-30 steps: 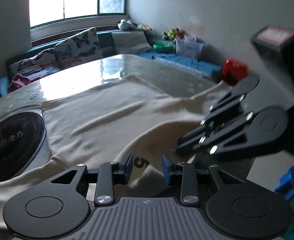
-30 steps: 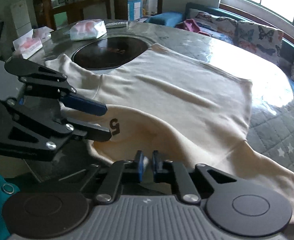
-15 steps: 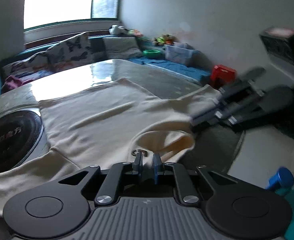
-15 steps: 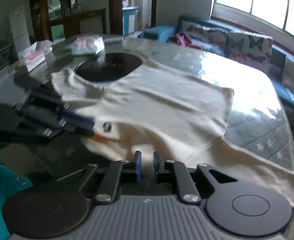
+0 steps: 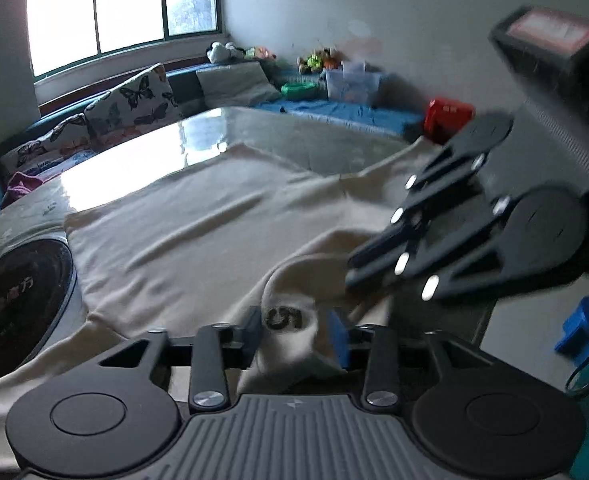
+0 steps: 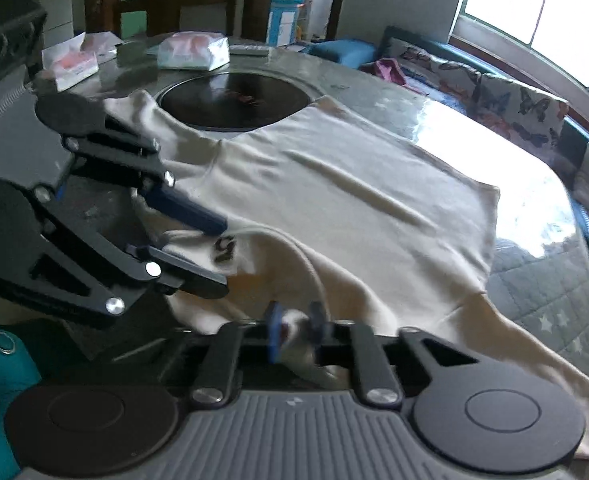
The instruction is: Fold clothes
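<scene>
Gripping the cream shirt [image 5: 198,216] at its near collar edge, at 6 o'clock on the table [image 5: 214,132]: left gripper [image 5: 298,330], jaws just reopened slightly, straddles the "5" label; right gripper [image 6: 296,330], just closed, pinches fabric alongside, probably for folding.

Daylight is let in through the window [image 5: 122,12], which is blown out to plain white in both views. A strong patch of glare is thrown across the glossy tabletop [image 6: 534,184], washing out its surface. The rest of the room is left fairly dim and greyish. The right gripper [image 5: 350,276] is smeared by motion blur in the left wrist view. Straight lines are bent hard toward the fisheye edges, and the corners are blacked out.
</scene>
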Motion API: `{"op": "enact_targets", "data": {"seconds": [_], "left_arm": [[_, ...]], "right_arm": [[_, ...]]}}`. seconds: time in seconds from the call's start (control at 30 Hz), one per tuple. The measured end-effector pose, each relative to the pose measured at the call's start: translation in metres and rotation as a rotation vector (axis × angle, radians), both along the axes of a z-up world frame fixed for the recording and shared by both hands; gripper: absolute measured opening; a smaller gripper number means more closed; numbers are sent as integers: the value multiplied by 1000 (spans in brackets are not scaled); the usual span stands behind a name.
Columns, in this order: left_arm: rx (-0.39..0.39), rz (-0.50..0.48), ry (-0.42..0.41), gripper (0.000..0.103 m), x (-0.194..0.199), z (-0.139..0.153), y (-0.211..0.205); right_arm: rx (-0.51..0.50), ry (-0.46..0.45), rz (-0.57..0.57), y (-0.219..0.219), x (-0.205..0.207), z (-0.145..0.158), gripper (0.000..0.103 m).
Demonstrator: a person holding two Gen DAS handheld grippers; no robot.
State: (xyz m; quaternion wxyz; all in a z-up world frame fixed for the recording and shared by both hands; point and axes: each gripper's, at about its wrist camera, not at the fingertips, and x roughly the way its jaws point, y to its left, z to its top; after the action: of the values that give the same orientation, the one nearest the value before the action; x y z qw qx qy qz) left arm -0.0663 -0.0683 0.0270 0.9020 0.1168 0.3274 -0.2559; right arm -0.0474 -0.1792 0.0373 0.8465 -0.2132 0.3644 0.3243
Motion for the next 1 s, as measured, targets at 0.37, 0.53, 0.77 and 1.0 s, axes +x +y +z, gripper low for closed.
{"op": "enact_targets", "data": {"seconds": [0.37,0.53,0.77,1.0], "left_arm": [[-64,-41,16,8,-16,3,17],[-62,-61,32,8,-13,0,14],[-73,-76,56,8,-10,2,18],[-131,18,0,11,9,24,34]], "right_arm": [[63,95,26,-25,-13,20,4],[107,100,42,-27,-5,32,10],[143,45,0,-10,27,22,17],[86,95,40,-2,13,-9,19]]}}
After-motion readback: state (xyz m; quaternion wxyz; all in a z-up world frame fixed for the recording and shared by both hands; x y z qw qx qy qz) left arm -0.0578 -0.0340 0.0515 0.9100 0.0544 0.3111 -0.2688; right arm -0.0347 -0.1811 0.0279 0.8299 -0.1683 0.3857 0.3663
